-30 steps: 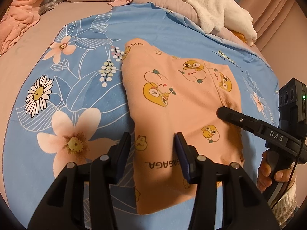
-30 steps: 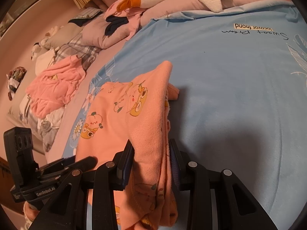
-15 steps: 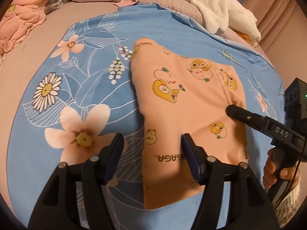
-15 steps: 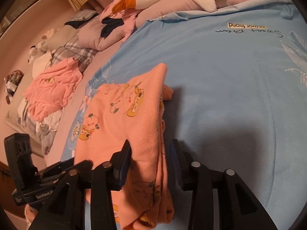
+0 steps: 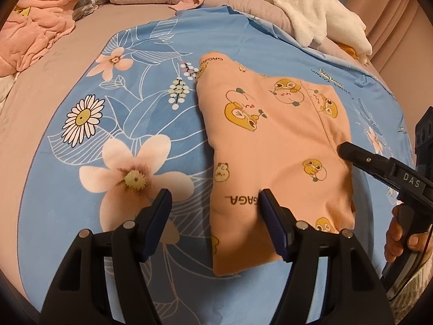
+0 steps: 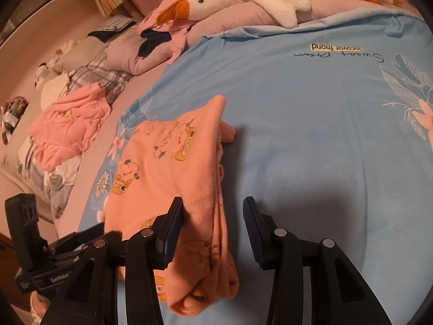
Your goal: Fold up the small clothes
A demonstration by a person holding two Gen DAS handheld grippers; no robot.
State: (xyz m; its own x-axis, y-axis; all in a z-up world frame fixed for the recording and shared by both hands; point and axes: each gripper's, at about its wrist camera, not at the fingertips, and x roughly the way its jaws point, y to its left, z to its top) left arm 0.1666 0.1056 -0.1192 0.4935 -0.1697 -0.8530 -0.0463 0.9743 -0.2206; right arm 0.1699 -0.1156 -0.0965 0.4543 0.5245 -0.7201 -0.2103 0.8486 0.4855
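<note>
A folded orange garment (image 5: pixel 273 146) with cartoon prints lies flat on the blue floral sheet (image 5: pixel 135 124). My left gripper (image 5: pixel 213 200) stands open over its near left edge, with the cloth's edge below the gap and neither pad pressing it. My right gripper (image 6: pixel 212 205) is open too. The garment's thick folded right edge (image 6: pixel 205 189) runs between its fingers, lying loose. In the left wrist view, one right finger (image 5: pixel 360 157) rests at the garment's right side, and a hand (image 5: pixel 397 233) holds the handle.
A white plush goose (image 6: pixel 216 0) lies along the far pillows. A heap of pink clothes (image 6: pixel 67 127) sits on the bed to the left, beside plaid and grey bedding (image 6: pixel 108 73). Bare blue sheet (image 6: pixel 324 135) spreads to the right of the garment.
Both grippers' jaws have widened. The right one has let go of the raised fold, which now lies lower and loose. The left one no longer pinches the garment's near edge.
</note>
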